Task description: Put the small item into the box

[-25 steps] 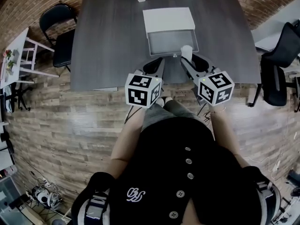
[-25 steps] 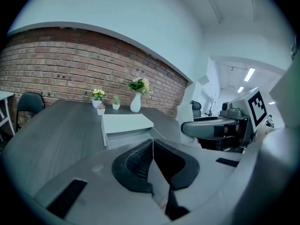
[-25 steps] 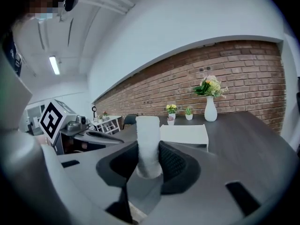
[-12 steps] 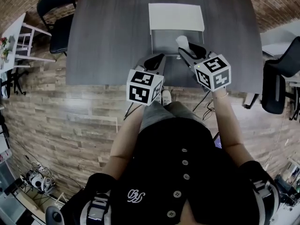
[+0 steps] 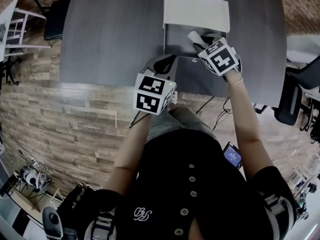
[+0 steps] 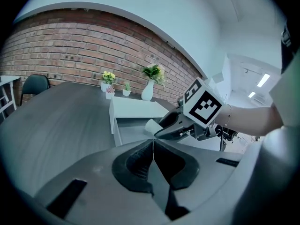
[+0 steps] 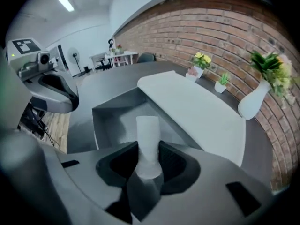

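Note:
A small white cylinder (image 7: 148, 139) is clamped between the jaws of my right gripper (image 7: 149, 161), its free end sticking out over the open grey box (image 7: 112, 114). In the head view that gripper (image 5: 202, 40) hangs over the box (image 5: 175, 39) with the white item (image 5: 194, 36) pointing inward. The box's white lid (image 5: 196, 10) lies flat just behind it. My left gripper (image 5: 167, 63) stays near the table's front edge, jaws shut and empty. From the left gripper view I see the box (image 6: 126, 129), the white item (image 6: 151, 127) and my right gripper (image 6: 161, 135) above it.
The box rests on a dark grey table (image 5: 115, 29). A white vase (image 7: 253, 102) and small potted plants (image 7: 199, 64) line the far table edge by the brick wall. Black chairs (image 5: 50, 9) stand at the left and at the right (image 5: 292, 99).
My right gripper has carried the white item forward from the table's front edge to over the open box. The left gripper has barely shifted.

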